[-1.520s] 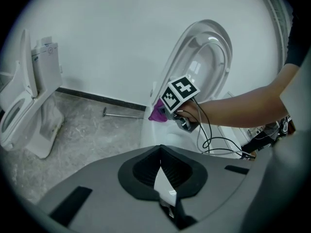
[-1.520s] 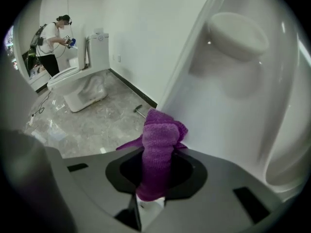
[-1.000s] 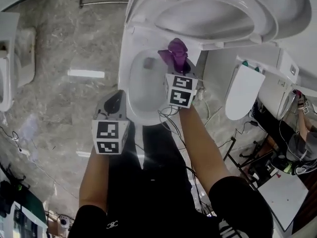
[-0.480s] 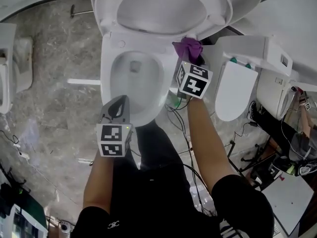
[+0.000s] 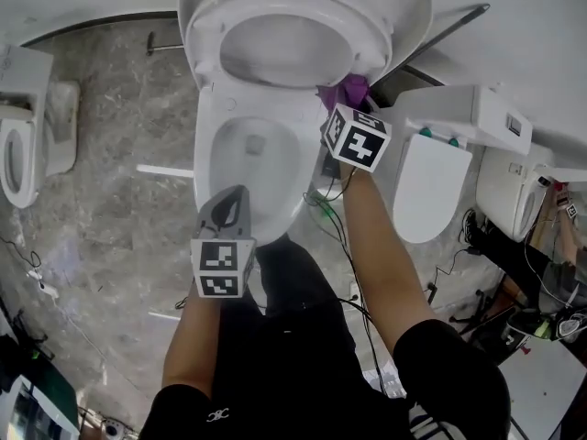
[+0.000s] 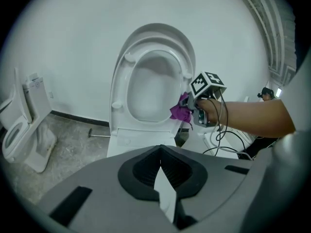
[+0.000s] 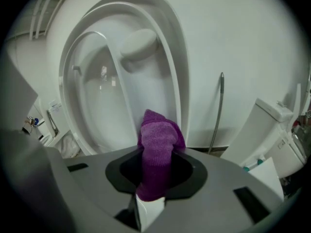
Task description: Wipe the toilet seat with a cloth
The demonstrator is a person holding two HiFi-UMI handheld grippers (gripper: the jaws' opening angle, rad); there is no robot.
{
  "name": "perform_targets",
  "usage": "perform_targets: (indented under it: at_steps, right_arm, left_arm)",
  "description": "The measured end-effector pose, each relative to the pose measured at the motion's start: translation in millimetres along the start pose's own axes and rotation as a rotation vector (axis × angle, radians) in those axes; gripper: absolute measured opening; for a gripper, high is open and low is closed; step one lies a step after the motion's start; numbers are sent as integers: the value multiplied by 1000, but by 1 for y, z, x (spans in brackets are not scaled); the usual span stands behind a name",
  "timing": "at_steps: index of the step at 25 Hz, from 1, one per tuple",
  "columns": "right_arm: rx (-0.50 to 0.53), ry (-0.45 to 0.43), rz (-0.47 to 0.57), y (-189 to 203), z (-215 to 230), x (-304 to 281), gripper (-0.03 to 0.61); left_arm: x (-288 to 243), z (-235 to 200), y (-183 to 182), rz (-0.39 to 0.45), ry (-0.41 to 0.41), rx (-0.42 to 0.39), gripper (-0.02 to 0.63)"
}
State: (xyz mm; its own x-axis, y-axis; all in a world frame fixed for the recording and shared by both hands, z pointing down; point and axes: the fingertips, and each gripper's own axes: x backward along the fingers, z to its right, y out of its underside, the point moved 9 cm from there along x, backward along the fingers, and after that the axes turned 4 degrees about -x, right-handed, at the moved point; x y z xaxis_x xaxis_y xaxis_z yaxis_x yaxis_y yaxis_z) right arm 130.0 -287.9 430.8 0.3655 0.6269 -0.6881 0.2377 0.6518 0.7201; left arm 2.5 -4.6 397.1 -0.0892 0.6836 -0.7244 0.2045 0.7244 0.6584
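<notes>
The toilet's seat (image 5: 284, 5) and lid stand raised above the open bowl (image 5: 248, 168). My right gripper (image 5: 346, 99) is shut on a purple cloth (image 5: 352, 88), which sits at the lower right edge of the raised seat (image 6: 120, 89). Seen along its own jaws, the cloth (image 7: 158, 149) sticks up out of the right gripper (image 7: 154, 181) against the seat and lid (image 7: 167, 57). My left gripper (image 5: 229, 211) hangs shut and holding nothing over the bowl's near rim. Its closed jaws (image 6: 160, 166) point at the toilet, with the cloth (image 6: 181, 111) to the right.
A second toilet (image 5: 23, 136) stands at the left and a third (image 5: 431, 181) close on the right. Cables (image 5: 339, 236) trail over the marble floor beside the bowl. A metal pipe (image 7: 217, 110) runs up the wall behind. A person (image 5: 559, 214) is at the far right.
Both grippers have moved up and away from me toward the raised seat. The cloth went from the bowl's back rim to the seat's right edge, and the right gripper rolled.
</notes>
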Motion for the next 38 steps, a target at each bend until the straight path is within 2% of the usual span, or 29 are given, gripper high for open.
perform_targets:
  at_steps: [7,10,14,24,29,33,35,38]
  right_arm:
    - [-92,-48,161,-29,1,32,94]
    - [-87,-54,211,-47,-6,47,95]
    - [-71,-36,180,-61,-11,55,95]
    - [-116,10,117,-82,-30,86,95]
    - [-37,7,173,-112,-66,102,95]
    - [-29,42,131,-136,-82,103,94]
    - [21,69,120,-138,-86,106,94]
    - [149,89,114,-147,-94,112,95]
  left_arm:
    - [2,-8,-7,18,-43,27,5]
    - [8,-9,-16,20,-39,44,5]
    - [20,-5,-31,-34,-45,15,5]
    - [60,-7,-81,-36,-36,-66,5]
    - [87,-24,-100,-25,-24,-54,5]
    - [111,-44,-117,-10,-33,-71,5]
    - [123,-55,-127,3,-40,-90,5]
    - [139,-75,-138,26,-55,-88,5]
